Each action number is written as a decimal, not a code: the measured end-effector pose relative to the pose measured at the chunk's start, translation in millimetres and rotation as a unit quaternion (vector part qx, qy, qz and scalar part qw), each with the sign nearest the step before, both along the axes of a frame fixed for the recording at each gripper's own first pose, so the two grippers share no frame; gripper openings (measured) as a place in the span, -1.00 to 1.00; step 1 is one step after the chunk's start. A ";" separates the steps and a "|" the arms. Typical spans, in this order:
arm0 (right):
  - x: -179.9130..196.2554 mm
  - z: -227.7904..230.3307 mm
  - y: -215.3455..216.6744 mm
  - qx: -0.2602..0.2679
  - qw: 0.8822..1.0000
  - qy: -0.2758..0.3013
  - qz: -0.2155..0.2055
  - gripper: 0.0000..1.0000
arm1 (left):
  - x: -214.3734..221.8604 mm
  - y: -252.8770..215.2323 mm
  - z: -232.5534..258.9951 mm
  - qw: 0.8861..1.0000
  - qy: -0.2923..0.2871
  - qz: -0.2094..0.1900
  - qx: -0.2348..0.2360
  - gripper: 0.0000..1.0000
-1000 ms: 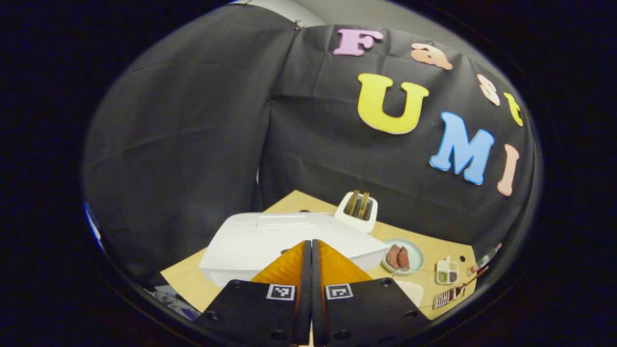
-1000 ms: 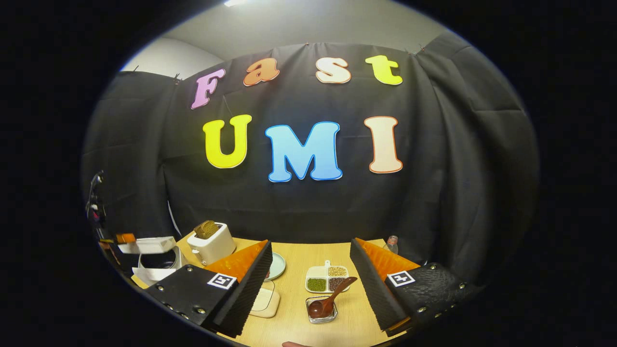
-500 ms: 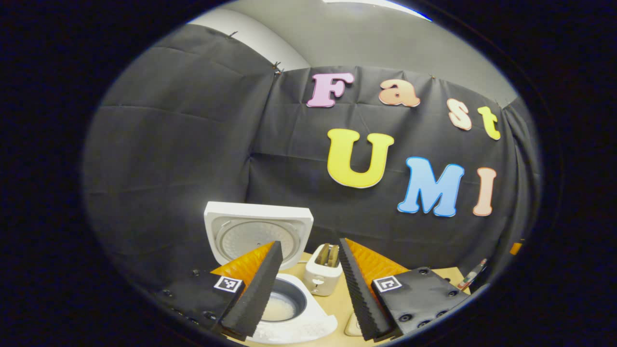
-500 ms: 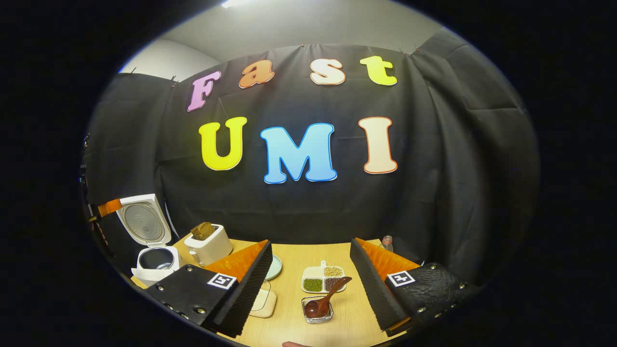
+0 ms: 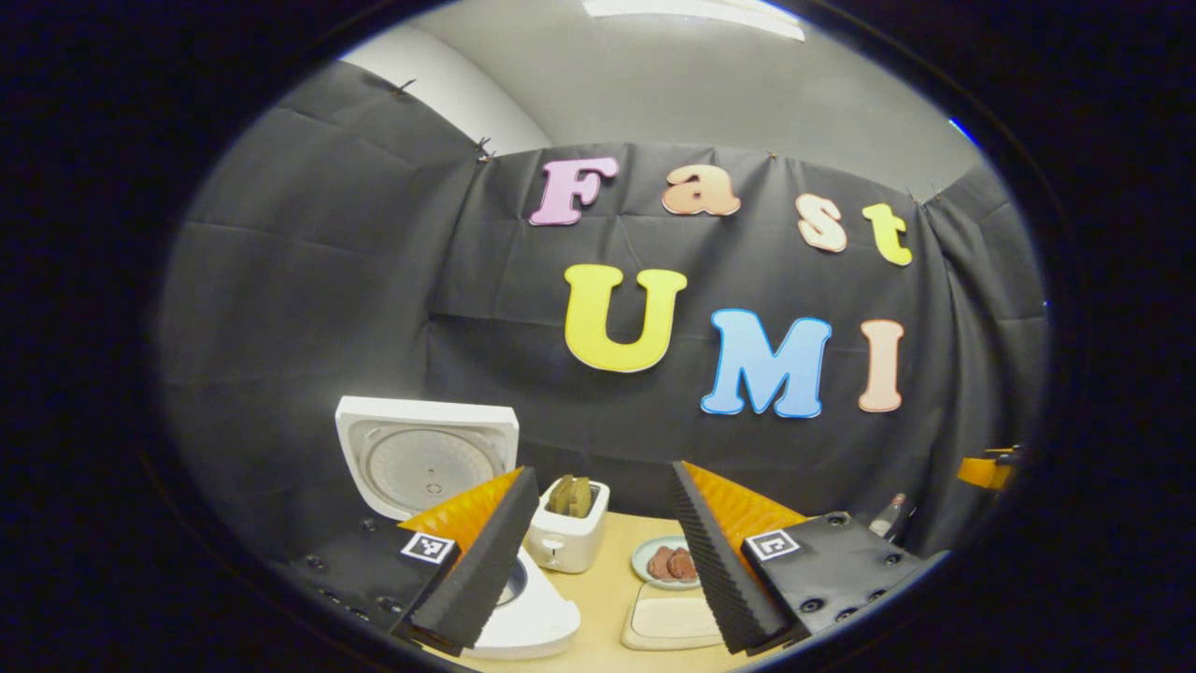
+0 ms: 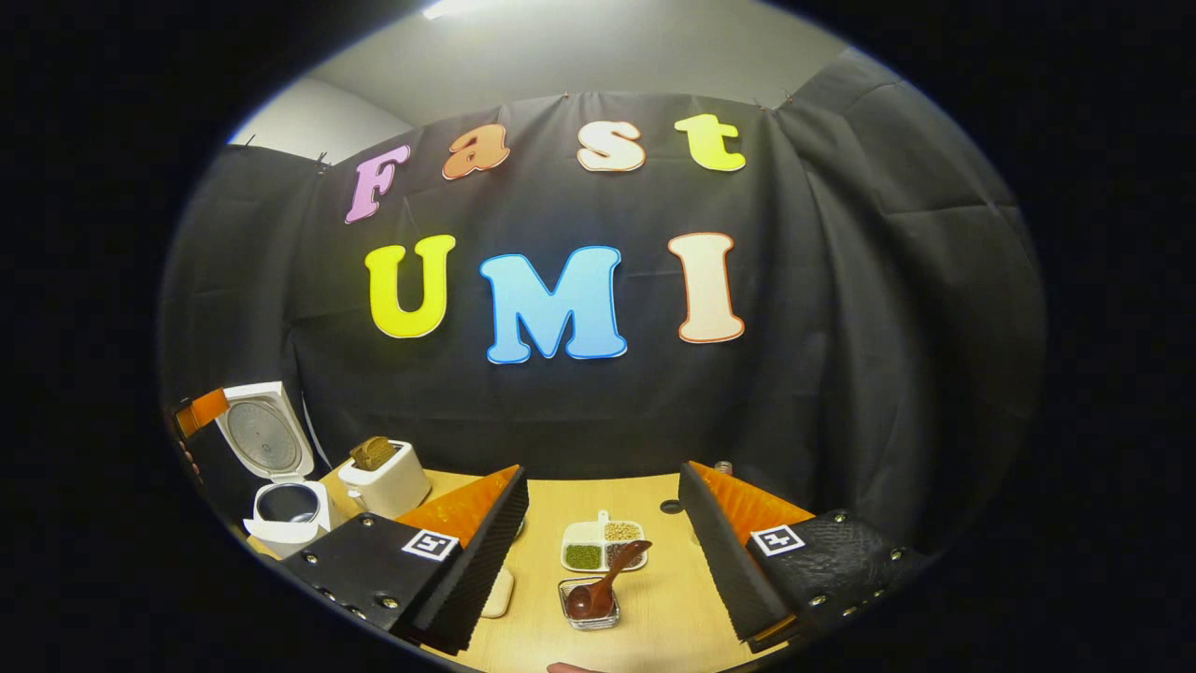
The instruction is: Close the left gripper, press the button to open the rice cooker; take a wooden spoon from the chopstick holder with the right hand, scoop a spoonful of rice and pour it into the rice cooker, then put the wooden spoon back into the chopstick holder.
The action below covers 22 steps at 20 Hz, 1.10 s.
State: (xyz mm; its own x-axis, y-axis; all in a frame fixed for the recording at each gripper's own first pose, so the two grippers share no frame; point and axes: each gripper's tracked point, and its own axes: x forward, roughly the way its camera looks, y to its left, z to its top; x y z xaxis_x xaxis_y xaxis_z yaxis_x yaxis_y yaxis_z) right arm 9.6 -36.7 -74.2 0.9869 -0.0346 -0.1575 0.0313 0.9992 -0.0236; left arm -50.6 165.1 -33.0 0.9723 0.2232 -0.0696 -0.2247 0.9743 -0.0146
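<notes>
Spoon (image 6: 607,579) in holder (image 6: 589,604), between open right tool (image 6: 598,570) fingers

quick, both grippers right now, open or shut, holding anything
Left gripper: open, holding nothing.
Right gripper: open, holding nothing, wooden spoon lies ahead.

Rice cooker (image 5: 425,467) lid popped up; left hand-held gripper (image 5: 598,561) went from closed to open & backed off.
</notes>
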 end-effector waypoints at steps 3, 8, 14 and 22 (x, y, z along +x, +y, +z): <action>3.7 -4.8 -7.6 -0.003 1.000 -0.007 0.009 0.96 | 0.1 -14.9 -4.6 1.000 0.007 -0.013 0.001 0.92; 12.3 -23.4 -23.3 -0.008 1.000 -0.008 0.004 0.96 | -4.0 -37.4 4.6 0.999 -0.002 -0.030 0.011 0.97; 25.0 -60.7 -30.5 -0.001 1.000 0.016 0.008 0.96 | -11.2 -76.9 5.6 0.998 -0.001 -0.066 0.017 0.92; 52.7 -123.8 -44.1 0.013 0.999 0.048 0.009 0.96 | -12.9 -99.7 -18.5 0.997 0.033 -0.073 0.015 0.94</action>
State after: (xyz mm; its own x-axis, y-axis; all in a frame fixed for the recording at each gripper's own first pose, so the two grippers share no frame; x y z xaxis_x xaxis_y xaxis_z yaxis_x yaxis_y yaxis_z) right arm 62.3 -80.7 -197.9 0.9678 -0.0114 -0.2513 0.0116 0.9999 -0.0005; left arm -63.5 65.4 -51.5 0.9880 0.0829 -0.1301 -0.0802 0.9965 0.0255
